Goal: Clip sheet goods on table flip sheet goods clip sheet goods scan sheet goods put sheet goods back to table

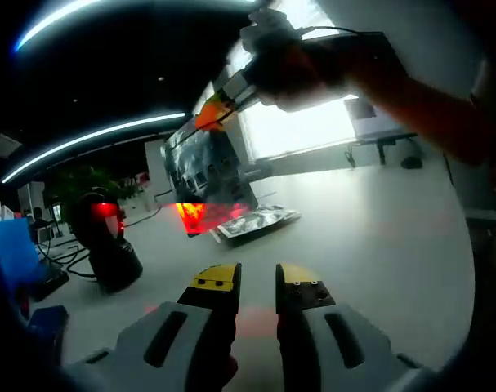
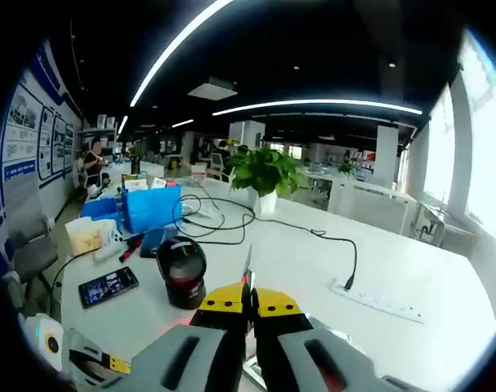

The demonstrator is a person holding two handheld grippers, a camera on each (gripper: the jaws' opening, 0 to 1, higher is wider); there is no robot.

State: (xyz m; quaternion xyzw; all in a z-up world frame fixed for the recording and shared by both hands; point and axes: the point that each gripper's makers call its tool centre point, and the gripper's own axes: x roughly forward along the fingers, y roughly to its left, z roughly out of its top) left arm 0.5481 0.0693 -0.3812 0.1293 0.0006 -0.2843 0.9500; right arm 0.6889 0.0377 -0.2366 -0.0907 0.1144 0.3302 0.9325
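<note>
Pinching a thin glossy sheet edge-on, right tool, left tool parted, seemingly empty, dome-shaped scanner

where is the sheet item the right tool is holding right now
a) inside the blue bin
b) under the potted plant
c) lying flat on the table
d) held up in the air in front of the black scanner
d: in the left gripper view the right tool holds the sheet goods above the table, lit red, near the scanner.
</note>
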